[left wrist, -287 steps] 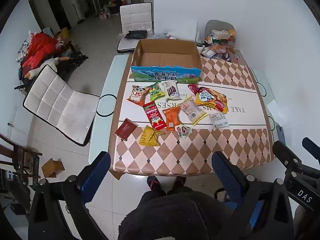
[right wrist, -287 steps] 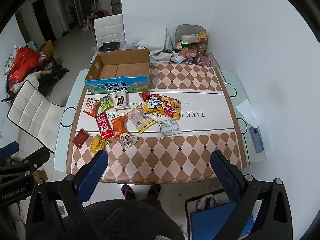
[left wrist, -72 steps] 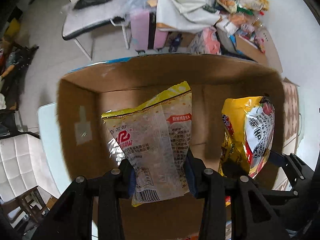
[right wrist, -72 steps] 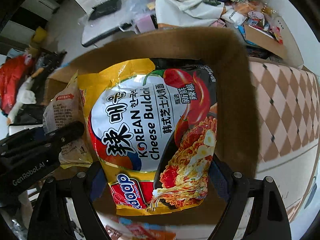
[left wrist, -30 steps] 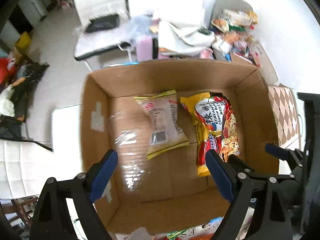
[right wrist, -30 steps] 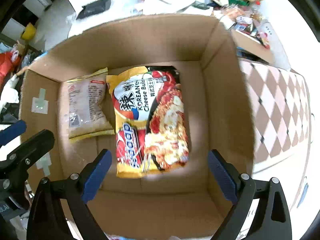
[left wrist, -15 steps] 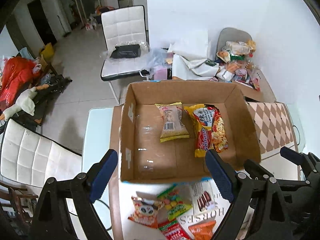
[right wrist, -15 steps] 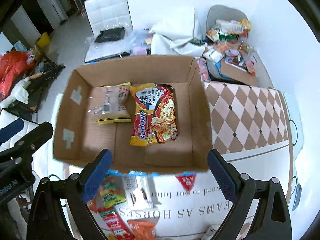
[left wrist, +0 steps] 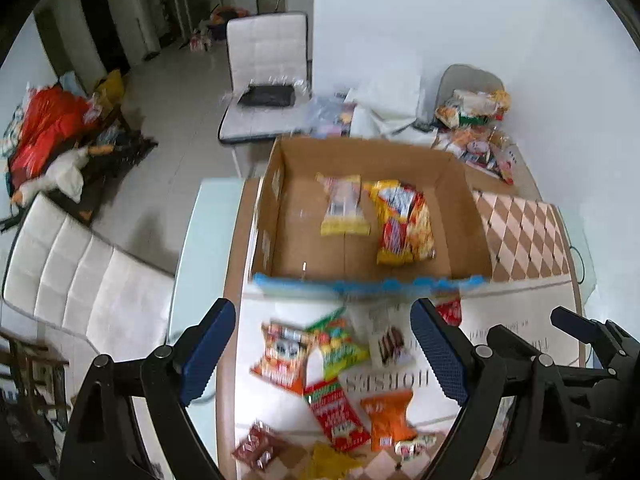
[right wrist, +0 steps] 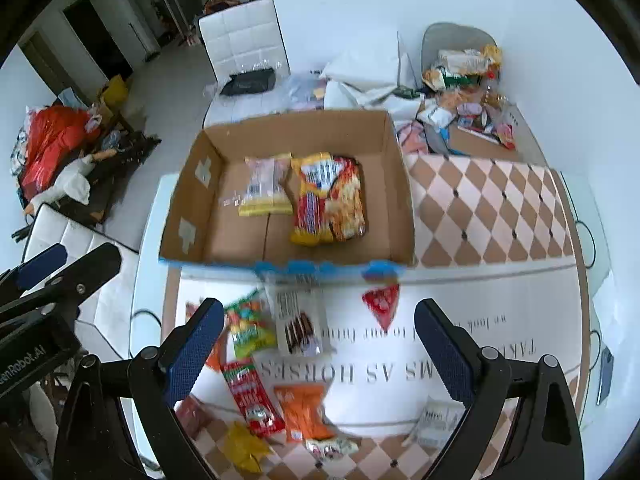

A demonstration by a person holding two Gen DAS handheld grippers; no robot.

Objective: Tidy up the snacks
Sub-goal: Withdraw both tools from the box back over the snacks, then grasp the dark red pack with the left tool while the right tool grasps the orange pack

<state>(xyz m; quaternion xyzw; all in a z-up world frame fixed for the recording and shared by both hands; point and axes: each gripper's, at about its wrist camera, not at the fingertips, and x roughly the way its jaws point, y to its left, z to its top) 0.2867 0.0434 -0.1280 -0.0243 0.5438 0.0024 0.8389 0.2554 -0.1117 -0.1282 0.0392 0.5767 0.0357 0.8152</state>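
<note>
Cardboard box ahead of both claws, holding 2 packets: pale snack bag beside yellow-red noodle pack

Left gripper jaws wide, empty, over loose snacks: green bag, red packet, orange packet

Right gripper jaws wide, empty, above chocolate-stick pack

Right view alone shows white packet and red triangular packet

Checked table bare right of box; white chair close beside left table edge
</note>
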